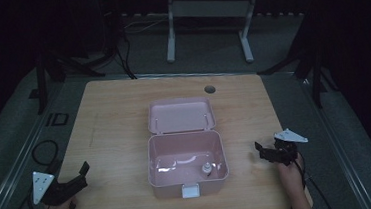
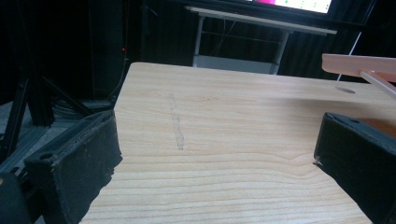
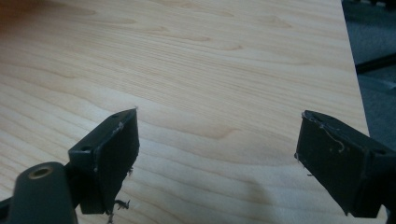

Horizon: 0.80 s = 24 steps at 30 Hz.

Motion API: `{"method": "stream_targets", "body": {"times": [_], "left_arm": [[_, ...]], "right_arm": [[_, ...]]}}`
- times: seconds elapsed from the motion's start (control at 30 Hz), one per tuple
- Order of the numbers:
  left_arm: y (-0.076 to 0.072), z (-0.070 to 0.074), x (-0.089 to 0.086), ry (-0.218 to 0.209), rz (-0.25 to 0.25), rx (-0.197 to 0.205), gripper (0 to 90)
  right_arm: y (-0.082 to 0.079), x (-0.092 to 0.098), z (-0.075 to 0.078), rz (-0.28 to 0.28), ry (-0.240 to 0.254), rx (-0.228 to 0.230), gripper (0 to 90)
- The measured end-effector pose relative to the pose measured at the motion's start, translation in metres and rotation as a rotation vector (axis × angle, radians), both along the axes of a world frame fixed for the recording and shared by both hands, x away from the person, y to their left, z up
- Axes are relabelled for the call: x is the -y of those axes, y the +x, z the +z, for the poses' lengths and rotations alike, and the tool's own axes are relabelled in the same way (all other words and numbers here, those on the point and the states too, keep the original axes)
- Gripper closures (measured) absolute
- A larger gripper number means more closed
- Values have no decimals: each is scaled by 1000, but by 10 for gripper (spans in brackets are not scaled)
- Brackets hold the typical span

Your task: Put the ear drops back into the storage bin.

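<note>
A pink box (image 1: 188, 182) stands open in the middle of the wooden table (image 1: 115, 135), its lid (image 1: 180, 116) laid back behind it. A small white, round thing (image 1: 206, 168) lies inside at the front right. My left gripper (image 1: 79, 175) hovers at the table's front left corner, open and empty. In the left gripper view, its gripper (image 2: 215, 154) has wide-set jaws over bare wood, with the box lid's edge (image 2: 359, 63) at the right. My right gripper (image 1: 263, 151) is open and empty to the right of the box. The right gripper view has its gripper (image 3: 217, 149) above bare wood.
A round cable hole (image 1: 210, 89) sits at the table's back edge. A white desk frame (image 1: 206, 12) stands beyond the table. Black stand legs (image 1: 45, 70) and cables (image 1: 41, 151) lie on the floor to the left; more stand legs (image 1: 311, 69) at the right.
</note>
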State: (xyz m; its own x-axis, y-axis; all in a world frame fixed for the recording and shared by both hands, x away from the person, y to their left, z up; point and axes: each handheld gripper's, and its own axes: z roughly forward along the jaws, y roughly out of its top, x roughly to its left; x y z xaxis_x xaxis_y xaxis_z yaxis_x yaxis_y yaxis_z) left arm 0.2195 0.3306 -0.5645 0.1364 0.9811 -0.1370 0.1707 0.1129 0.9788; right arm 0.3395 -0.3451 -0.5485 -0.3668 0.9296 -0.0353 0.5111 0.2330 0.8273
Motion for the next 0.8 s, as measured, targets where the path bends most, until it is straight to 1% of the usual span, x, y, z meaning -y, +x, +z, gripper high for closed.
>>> {"method": "stream_targets", "body": {"times": [0.17, 0.23, 0.4, 0.5, 0.6, 0.67, 0.73, 0.8], "left_arm": [[0, 0, 0, -3, 1, -1, 4], [0, 0, 0, -3, 1, -2, 5], [0, 0, 0, -2, 1, -1, 5], [0, 0, 0, -1, 0, -2, 5], [0, 0, 0, 1, 0, 0, 5], [0, 0, 1, 5, -1, 3, 4], [0, 0, 1, 5, -2, 1, 5], [0, 0, 1, 3, -2, 1, 5]], "right_arm": [[-3, 9, 2, -9, 96, 37, 131], [-5, 12, 2, -17, 119, 43, 132], [-7, 17, 2, -18, 189, 50, 132], [-9, 19, 1, -10, 217, 55, 132], [-7, 22, 0, -6, 242, 47, 132], [-6, 24, -1, 1, 266, 32, 132], [-6, 24, -1, 2, 270, 31, 132], [-5, 24, -2, 5, 272, 17, 132]]}}
